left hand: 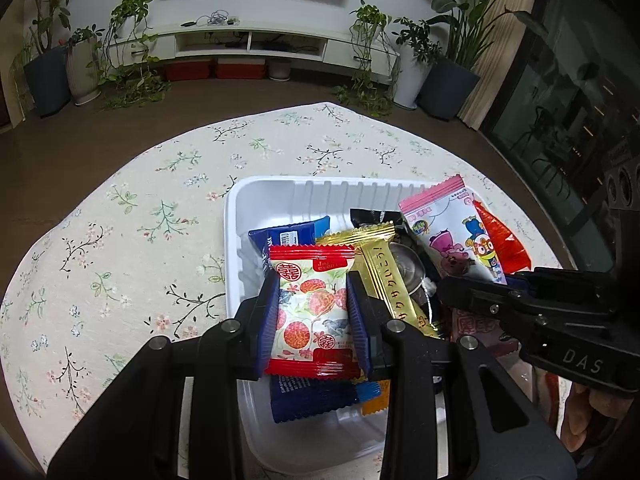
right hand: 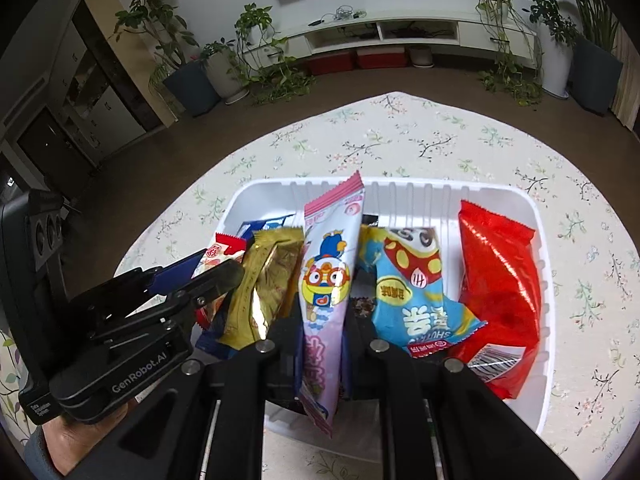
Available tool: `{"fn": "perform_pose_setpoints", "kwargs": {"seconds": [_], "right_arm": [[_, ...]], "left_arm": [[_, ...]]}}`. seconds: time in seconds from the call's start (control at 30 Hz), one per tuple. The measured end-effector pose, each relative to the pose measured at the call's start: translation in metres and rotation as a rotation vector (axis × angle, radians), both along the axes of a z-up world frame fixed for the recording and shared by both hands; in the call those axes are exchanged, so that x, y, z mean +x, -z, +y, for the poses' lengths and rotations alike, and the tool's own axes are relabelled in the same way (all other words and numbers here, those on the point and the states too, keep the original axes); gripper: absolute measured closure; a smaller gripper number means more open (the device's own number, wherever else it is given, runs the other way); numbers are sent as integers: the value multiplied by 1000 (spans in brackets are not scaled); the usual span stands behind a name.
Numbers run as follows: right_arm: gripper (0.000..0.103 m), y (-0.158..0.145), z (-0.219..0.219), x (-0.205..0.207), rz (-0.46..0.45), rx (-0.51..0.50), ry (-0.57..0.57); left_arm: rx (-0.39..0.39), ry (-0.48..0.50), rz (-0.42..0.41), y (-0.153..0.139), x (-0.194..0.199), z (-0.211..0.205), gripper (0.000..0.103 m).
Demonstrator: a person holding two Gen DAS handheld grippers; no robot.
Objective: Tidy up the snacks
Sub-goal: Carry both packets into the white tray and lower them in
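A white plastic tray (left hand: 256, 196) (right hand: 400, 188) on the flowered tablecloth holds several snack packets. My left gripper (left hand: 313, 304) is shut on a red-and-white lychee packet (left hand: 310, 312) over the tray's left part; it also shows in the right wrist view (right hand: 200, 276). My right gripper (right hand: 323, 332) is shut on a tall pink cartoon packet (right hand: 326, 276) (left hand: 452, 228), held upright in the tray. Around them lie a gold packet (left hand: 384, 276) (right hand: 264, 284), a blue packet (left hand: 292, 236), a light-blue packet (right hand: 416, 292) and a red packet (right hand: 500, 284) (left hand: 500, 240).
The round table's flowered cloth (left hand: 132, 220) (right hand: 460, 140) stretches to the left of and behind the tray. Beyond the table edge are brown floor, potted plants (left hand: 128, 40) and a white TV cabinet (left hand: 248, 40).
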State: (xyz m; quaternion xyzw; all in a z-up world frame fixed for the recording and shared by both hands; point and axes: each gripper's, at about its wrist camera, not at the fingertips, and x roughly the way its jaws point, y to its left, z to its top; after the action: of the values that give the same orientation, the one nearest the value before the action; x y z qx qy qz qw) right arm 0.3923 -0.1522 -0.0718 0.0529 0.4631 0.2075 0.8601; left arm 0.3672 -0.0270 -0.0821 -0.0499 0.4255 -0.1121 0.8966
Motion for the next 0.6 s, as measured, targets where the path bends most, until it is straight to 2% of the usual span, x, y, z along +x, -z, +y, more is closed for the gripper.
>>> {"fn": "perform_pose_setpoints", "kwargs": {"seconds": [0.5,0.6], "right_arm": [[87,22,-2,16,59,22,29],[86,27,-8,17,70,57,39]], "left_arm": [[48,-17,16,24,14,-4,72],[59,-16,11,30,15,-9,71]]}}
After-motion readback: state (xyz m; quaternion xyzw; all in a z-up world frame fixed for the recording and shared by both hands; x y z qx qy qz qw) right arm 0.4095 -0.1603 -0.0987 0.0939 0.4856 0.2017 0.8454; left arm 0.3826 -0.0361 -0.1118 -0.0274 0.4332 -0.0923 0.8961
